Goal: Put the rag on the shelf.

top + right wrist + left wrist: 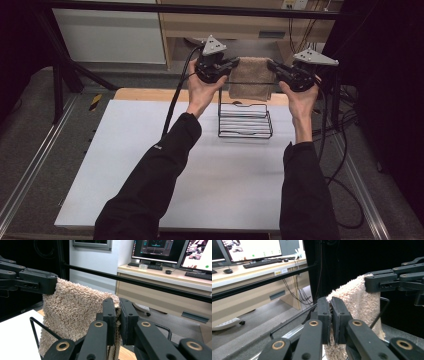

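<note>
A beige towel [252, 77] hangs stretched between my two grippers, above the top bar of a black wire rack [245, 120]. My left gripper [235, 63] pinches the towel's left top corner, and my right gripper [271, 65] pinches its right top corner. In the left gripper view the jaws of the left gripper [331, 302] are shut on the towel [359, 305], with the other gripper [372, 282] gripping its far corner. Seen in the right gripper view, the right gripper [118, 303] clamps the towel [72, 312] edge. The rack's rail [40, 326] runs just below the cloth.
The rack stands at the far middle of a white table top [150, 165], whose wooden far edge [150, 94] shows behind. Cables [345, 165] trail off the right side. A black frame bar [200, 9] crosses overhead, with a desk and monitors [160, 250] beyond.
</note>
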`<state>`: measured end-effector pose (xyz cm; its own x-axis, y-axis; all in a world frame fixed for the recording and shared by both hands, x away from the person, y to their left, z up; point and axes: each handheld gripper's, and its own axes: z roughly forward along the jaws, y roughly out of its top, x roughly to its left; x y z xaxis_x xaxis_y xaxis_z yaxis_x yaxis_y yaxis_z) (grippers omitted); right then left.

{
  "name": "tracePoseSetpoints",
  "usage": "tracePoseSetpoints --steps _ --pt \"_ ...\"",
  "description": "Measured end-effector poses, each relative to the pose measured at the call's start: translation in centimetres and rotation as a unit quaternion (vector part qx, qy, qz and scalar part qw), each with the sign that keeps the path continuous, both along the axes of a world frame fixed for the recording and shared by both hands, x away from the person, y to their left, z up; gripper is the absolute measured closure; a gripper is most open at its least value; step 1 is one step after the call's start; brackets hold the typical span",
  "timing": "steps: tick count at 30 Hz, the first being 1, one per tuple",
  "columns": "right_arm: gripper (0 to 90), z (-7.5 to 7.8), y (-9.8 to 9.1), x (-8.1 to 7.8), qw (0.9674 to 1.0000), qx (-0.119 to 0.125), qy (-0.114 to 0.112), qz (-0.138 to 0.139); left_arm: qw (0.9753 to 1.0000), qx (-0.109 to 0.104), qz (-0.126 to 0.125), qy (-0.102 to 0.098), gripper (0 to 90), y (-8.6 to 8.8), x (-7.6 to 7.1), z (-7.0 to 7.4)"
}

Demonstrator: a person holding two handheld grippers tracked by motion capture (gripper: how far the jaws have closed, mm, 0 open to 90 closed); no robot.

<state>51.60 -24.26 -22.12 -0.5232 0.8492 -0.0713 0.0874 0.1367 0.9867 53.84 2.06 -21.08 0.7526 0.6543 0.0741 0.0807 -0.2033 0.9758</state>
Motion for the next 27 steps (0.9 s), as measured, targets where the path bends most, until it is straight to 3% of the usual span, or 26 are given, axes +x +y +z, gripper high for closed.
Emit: tracePoseSetpoints --steps 8,14,27 --pt "83.8 0.3 -0.2 -0.9 0.9999 0.002 -0.006 0.008 0.9998 -0.003 -0.017 -0.01 85.6 0.3 -1.1 0.1" --pt "83.3 0.1 -0.2 -1.7 0.9999 0.001 0.003 0.017 0.9994 -0.001 -0.028 0.018 85.2 0.6 -1.9 -0.1" --pt "82.7 -0.7 -0.6 -3.7 0.9987 -0.004 0.035 0.036 0.9981 0.019 -0.038 0.045 84.4 0.7 -3.4 -1.1"
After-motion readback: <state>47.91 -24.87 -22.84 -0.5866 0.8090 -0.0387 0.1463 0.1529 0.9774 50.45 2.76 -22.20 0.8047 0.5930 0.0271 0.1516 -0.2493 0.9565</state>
